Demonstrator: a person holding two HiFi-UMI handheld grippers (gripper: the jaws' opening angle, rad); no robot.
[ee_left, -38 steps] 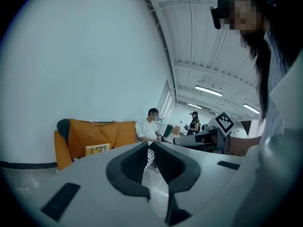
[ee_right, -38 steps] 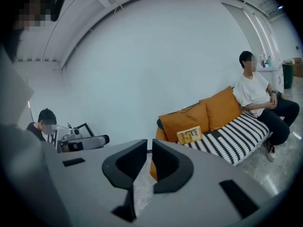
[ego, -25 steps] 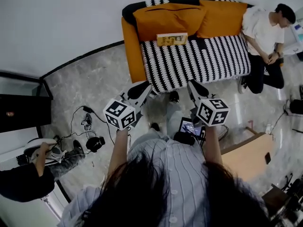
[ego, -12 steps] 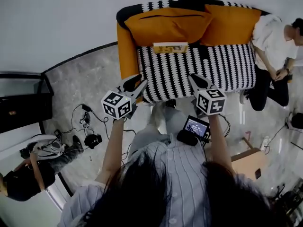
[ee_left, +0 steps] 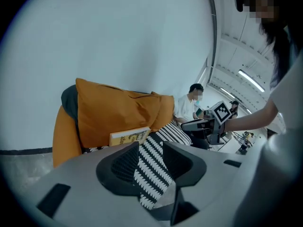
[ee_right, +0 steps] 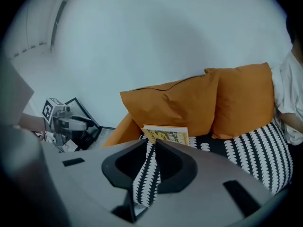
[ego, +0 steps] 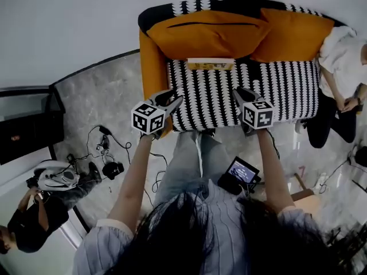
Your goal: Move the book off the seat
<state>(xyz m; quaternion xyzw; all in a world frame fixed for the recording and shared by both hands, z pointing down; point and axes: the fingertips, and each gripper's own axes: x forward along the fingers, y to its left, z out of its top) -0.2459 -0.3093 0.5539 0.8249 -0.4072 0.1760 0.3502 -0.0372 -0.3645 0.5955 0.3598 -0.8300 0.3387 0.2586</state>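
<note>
Book (ego: 210, 64) rests untouched at twelve o'clock, against the orange cushion (ego: 206, 33) on the striped seat (ego: 275, 90). You're now at the seat's front edge. Your left gripper (ego: 174, 98) has just been opening and is empty, and your right gripper (ego: 242, 93) is closed and empty. Grasp likely next.

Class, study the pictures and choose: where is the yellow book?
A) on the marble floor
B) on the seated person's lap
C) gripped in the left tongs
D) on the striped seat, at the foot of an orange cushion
D: the book sits at the back of the striped seat, right against an orange cushion.
</note>
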